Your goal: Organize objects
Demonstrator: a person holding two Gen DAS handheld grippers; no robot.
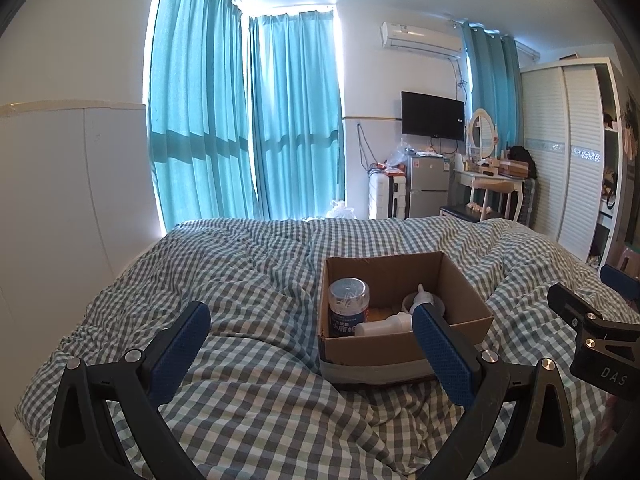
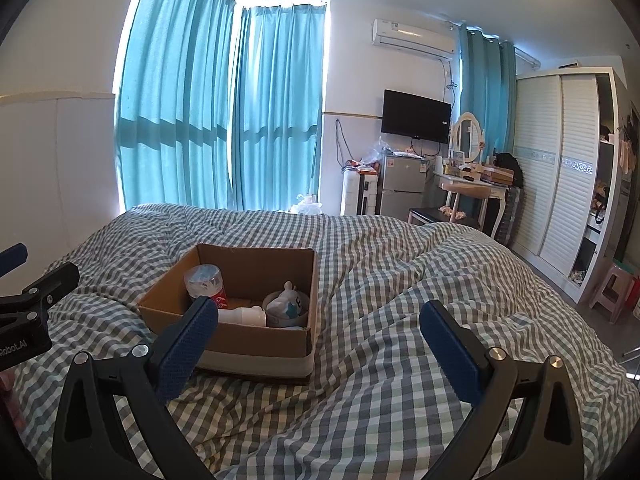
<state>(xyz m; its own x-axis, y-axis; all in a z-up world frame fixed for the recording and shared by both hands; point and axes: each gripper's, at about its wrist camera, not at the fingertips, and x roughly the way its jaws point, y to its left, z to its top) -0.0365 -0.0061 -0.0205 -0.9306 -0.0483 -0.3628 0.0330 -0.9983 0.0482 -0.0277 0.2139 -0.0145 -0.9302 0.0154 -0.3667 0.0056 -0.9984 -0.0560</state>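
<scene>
An open cardboard box (image 1: 464, 280) sits on the checked bed cover (image 1: 248, 272). Inside stand a clear jar of cotton swabs (image 1: 349, 306), a white bottle lying on its side (image 1: 384, 326) and a small white cup with a figure (image 1: 424, 300). The box also shows in the right wrist view (image 2: 256, 268) with the jar (image 2: 206, 284), the bottle (image 2: 242, 315) and the cup (image 2: 286, 302). My left gripper (image 1: 312, 316) is open and empty, just before the box. My right gripper (image 2: 320, 312) is open and empty, to the right of the box.
The bed cover (image 2: 400, 280) is rumpled into folds. Teal curtains (image 1: 240, 120) hang behind the bed. A small fridge (image 1: 426, 184), a dressing table (image 1: 496, 184), a wardrobe (image 1: 568, 152) and a pink stool (image 2: 612, 284) stand on the right.
</scene>
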